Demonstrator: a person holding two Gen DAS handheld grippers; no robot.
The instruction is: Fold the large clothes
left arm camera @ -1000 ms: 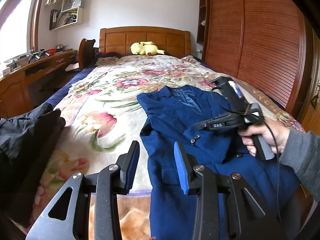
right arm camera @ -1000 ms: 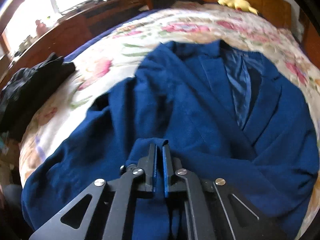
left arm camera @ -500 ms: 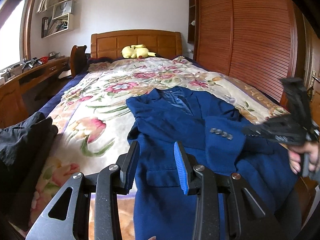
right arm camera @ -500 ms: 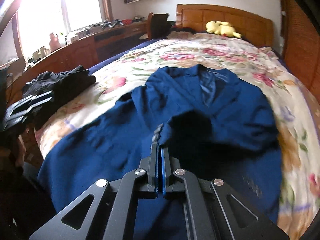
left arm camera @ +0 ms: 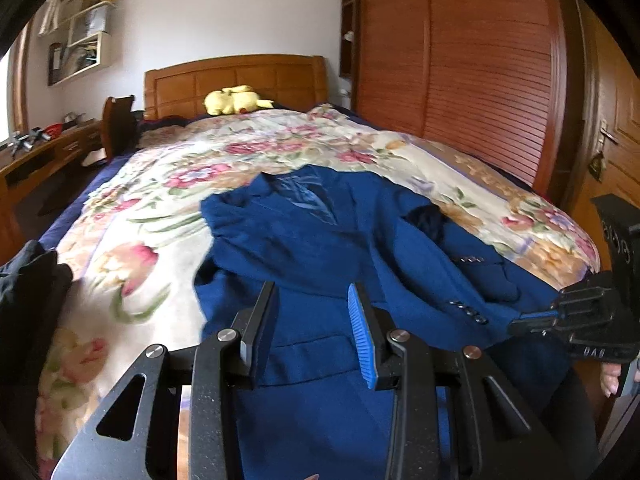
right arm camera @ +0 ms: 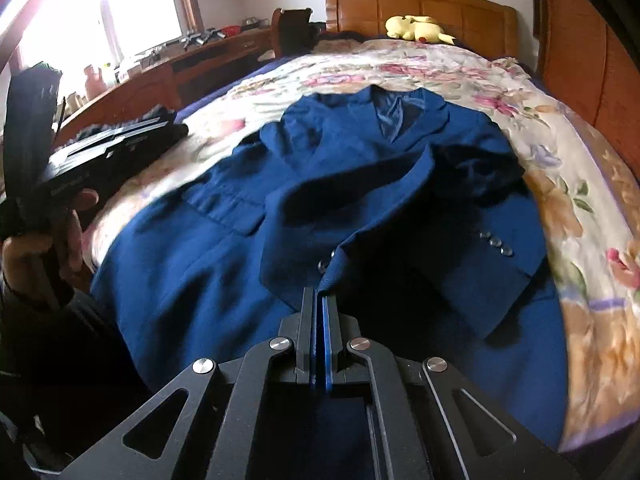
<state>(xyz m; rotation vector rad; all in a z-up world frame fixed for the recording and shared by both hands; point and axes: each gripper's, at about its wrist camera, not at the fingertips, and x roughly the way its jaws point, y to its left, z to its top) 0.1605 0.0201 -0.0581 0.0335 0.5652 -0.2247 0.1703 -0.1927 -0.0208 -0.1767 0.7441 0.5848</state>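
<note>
1. A pile of dark clothes (left arm camera: 28, 280) is seen at the left edge of the bed (left arm camera: 132, 264).
2. The left hand-held gripper (left arm camera: 312, 332) is held spread above the blue suit jacket (left arm camera: 320, 248); nothing is gripped.
3. The jacket is laid on the floral bedspread.
4. Its sleeve cuff (right arm camera: 332, 268) is pinched by the right hand-held gripper (right arm camera: 320, 300), fingers pressed together.

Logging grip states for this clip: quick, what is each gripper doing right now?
Left gripper: open, nothing between its pads.
Right gripper: shut on the front edge of the dark blue suit jacket.
</note>
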